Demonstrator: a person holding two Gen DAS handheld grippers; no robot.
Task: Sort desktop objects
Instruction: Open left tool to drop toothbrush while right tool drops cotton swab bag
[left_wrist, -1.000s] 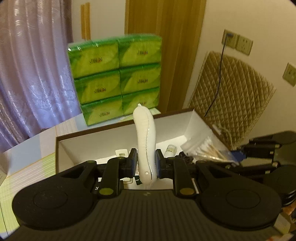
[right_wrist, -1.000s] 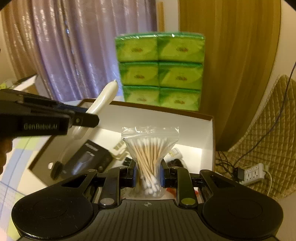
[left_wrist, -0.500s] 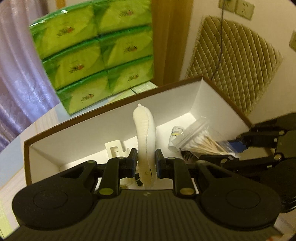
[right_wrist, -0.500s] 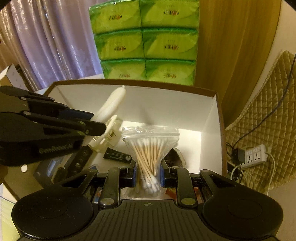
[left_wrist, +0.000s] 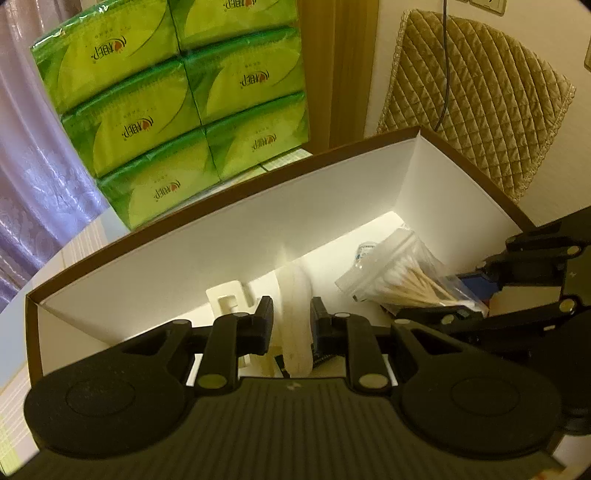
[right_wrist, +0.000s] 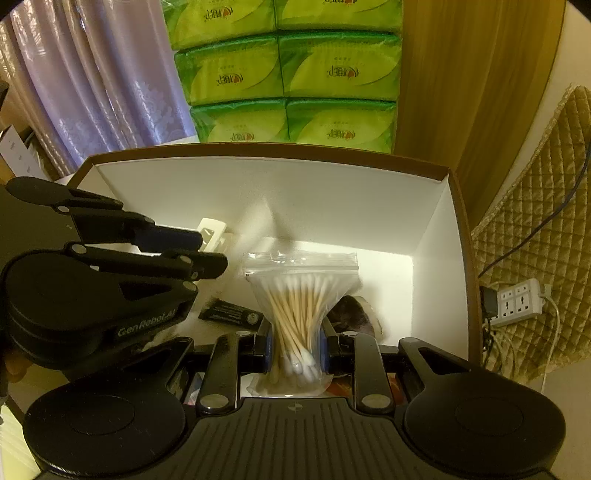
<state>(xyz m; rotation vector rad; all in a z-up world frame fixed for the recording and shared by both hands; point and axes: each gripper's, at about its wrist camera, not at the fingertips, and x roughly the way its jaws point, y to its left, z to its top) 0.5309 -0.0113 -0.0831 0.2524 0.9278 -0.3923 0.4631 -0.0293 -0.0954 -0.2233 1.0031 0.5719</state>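
Since the frame one second earlier, both grippers had descended from above the box rim to inside the box, and the jaws of the left gripper (left_wrist: 291, 325) had parted. The left gripper stood slightly open around the white curved object (left_wrist: 295, 314), with a visible gap on the left pad; whether the right pad still touched it could not be determined. The right gripper (right_wrist: 297, 350) remained clamped on the bag of cotton swabs (right_wrist: 299, 299), held upright with its zip seal uppermost. Both items were over the floor of the white-lined box (left_wrist: 229, 236), near a white plastic clip (left_wrist: 227, 297), a small bottle (left_wrist: 364, 251) and a black flat item (right_wrist: 231, 314). The step in hand was judged to be deposit: the white object mid-release, the bag next. The next move called for opening the right jaws and lifting both units clear of the walls. The white object was motion-blurred in the right view, and the box floor beneath both grippers was hidden. A stack of green tissue packs (right_wrist: 284, 74) stood behind the box.
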